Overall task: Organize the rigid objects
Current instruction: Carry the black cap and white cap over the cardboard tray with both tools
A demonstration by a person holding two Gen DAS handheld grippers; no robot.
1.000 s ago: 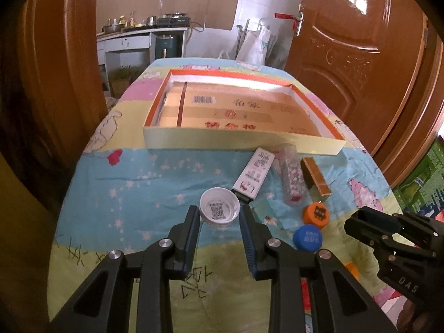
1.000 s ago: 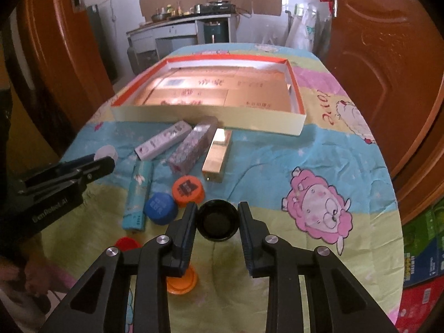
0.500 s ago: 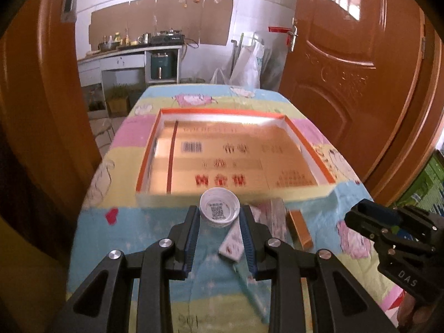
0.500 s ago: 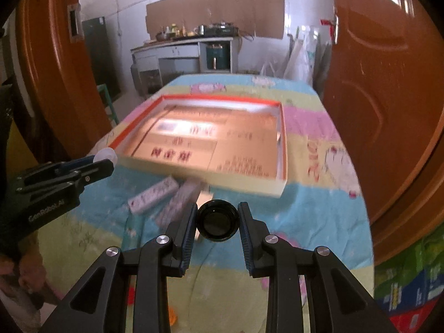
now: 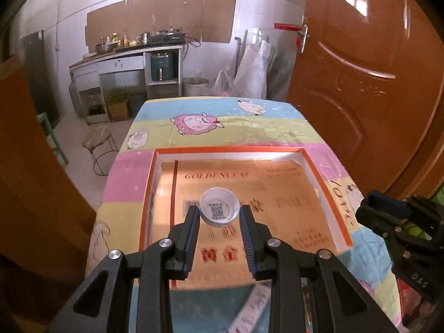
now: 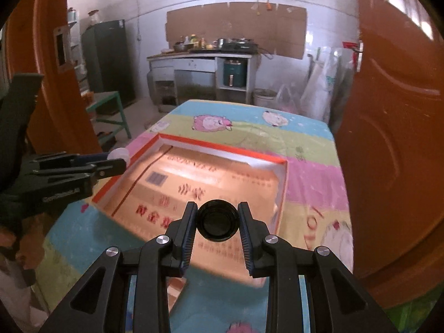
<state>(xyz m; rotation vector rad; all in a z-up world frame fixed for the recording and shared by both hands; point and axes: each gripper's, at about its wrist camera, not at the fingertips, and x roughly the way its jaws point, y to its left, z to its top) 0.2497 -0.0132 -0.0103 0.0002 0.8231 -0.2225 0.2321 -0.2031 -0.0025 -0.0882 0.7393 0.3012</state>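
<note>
White plastic sits pinched in your left tongs (image 5: 219,216): a cap (image 5: 219,207), open side towards the lens, held in the middle of the left view over the tray (image 5: 313,163). Your right tongs (image 6: 217,223) pinch a black cap (image 6: 218,220) the same way, centre of the right view, over the tray's near right part. Both caps hang above the tray floor; how high, you cannot tell.

Mind the grip first. Each cap is held only across its round wall by the tips, so a tilt or a slackened squeeze could let it roll out and bounce off the hard floor, perhaps over the low orange rim. Let go from height and the same may happen, so come down close before you spread the tongs.

Mind the other tool too. The right tongs show at the right edge of the left view, and the left tongs reach in from the left of the right view, near the tray's left rim. Swing inward and they may knock.

Room is good: the tray floor looks bare and wide, with rims on all sides. Beyond it the worktop (image 5: 222,111) runs to a drop at the far edge, and a door (image 5: 369,83) stands close on the right.
</note>
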